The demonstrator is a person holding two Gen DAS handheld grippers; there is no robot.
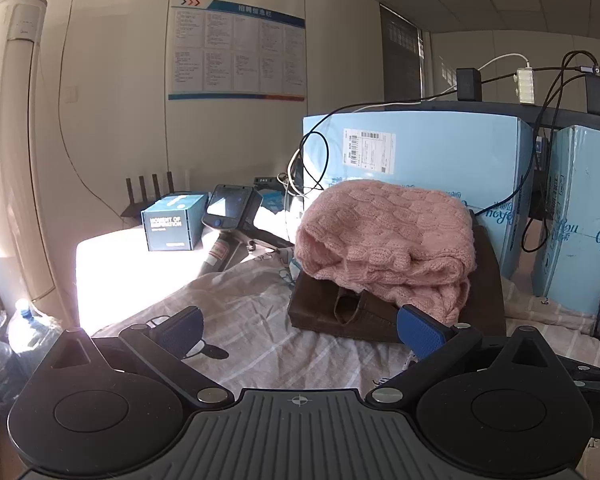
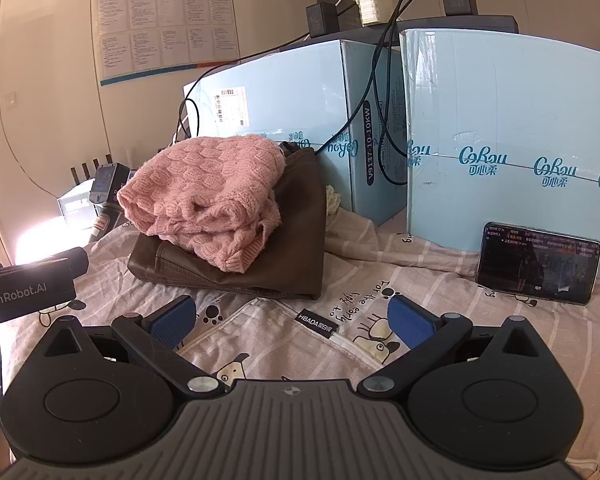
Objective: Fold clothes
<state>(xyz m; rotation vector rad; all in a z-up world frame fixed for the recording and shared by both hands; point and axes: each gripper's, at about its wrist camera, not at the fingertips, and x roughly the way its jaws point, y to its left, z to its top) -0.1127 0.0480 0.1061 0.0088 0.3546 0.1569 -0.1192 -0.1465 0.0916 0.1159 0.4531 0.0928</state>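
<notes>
While both tongs hang apart w/ nothing between them, left tongs and right tongs sit above the patterned sheet. Pink knit sweater lies folded atop a brown folded garment, near the light-blue boxes. Phone leans against the right-hand box.

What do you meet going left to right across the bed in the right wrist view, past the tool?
Other tool's body → pink knit sweater on folded brown garment → light blue box → phone.
</notes>
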